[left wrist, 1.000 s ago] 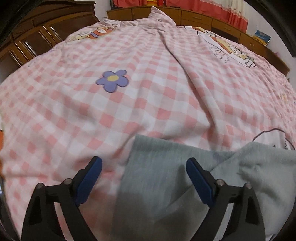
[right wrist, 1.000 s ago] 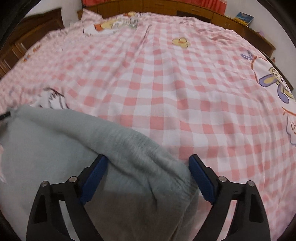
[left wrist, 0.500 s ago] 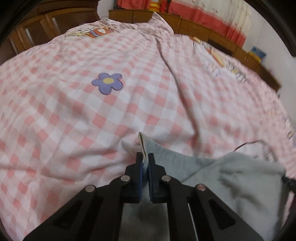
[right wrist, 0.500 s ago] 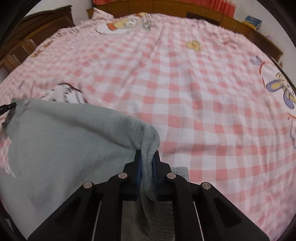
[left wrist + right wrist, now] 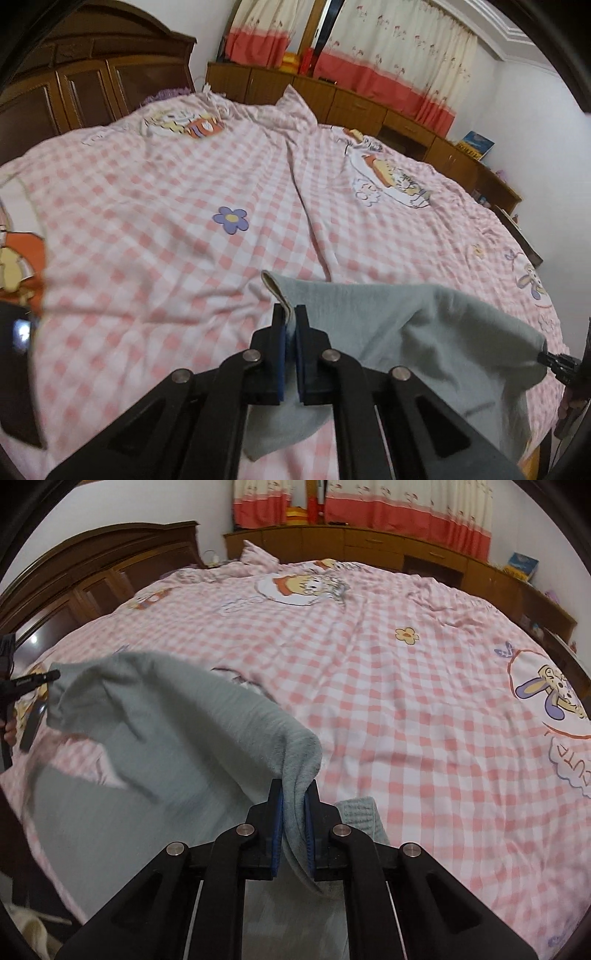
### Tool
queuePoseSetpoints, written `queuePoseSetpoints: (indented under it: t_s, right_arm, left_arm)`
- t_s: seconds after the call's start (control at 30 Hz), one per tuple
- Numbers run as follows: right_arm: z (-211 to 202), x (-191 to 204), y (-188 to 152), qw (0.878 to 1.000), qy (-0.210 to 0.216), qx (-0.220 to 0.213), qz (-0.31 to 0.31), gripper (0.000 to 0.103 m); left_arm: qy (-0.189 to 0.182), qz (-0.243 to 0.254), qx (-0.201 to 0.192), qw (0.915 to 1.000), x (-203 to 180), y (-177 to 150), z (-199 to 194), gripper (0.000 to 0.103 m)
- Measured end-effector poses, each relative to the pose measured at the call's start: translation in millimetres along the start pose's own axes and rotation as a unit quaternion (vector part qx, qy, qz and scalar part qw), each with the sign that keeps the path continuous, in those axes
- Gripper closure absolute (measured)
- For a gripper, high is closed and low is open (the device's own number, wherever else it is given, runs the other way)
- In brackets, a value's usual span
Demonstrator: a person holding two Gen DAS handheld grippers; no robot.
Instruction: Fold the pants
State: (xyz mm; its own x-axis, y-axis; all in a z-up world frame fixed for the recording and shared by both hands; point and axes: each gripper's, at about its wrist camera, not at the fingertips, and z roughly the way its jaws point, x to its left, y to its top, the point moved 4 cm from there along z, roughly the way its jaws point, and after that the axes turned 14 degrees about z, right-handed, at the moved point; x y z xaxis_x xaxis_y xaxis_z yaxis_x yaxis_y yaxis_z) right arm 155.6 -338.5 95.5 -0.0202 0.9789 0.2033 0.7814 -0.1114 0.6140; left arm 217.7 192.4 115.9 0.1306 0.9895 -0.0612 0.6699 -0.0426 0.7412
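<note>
While it hangs lifted over the near edge of the pink checked bedspread (image 5: 147,206), one pair of soft grey pants (image 5: 177,738) sags between two grippers: left gripper (image 5: 290,314) and right gripper (image 5: 294,794) each pinch an edge.

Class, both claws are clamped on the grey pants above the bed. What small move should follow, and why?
Probably carry both claws forward together over the checked bedspread. The left claw pinches one corner of the grey pants, the right claw a bunched edge, and the cloth hangs lifted between them, so it seems ready to lay over.
</note>
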Motion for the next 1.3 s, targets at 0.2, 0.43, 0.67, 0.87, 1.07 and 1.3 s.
queuePoseSetpoints:
  t_s: [0.2, 0.43, 0.67, 0.87, 1.07, 1.3]
  right_arm:
    - [-39, 4, -45, 1.0, 0.006, 0.003, -0.025, 0.092]
    - [-51, -3, -99, 0.999, 0.005, 0.025, -0.034, 0.092]
    - [-22, -7, -152, 0.996, -0.028, 0.074, -0.048, 0.092]
    - [-25, -2, -164, 0.996, -0.039, 0.07, -0.05, 0.075]
    - [-46, -5, -177, 0.996, -0.049, 0.064, -0.044, 0.066]
    - [-63, -13, -183, 0.995, -0.017, 0.061, 0.077, 0.059]
  left_arm:
    - [0.011, 0.018, -0.008, 0.9997, -2, -41, -60, 0.099]
    - [0.025, 0.031, 0.013, 0.9991, -7, -115, -103, 0.099]
    - [0.012, -0.013, 0.06, 0.998, -2, -184, -99, 0.099]
    - [0.035, -0.009, 0.084, 0.9958, -6, -207, -98, 0.088]
    - [0.023, -0.036, 0.087, 0.9953, -14, -221, -111, 0.056]
    - [-0.039, -0.03, 0.115, 0.9922, -71, -235, -121, 0.038]
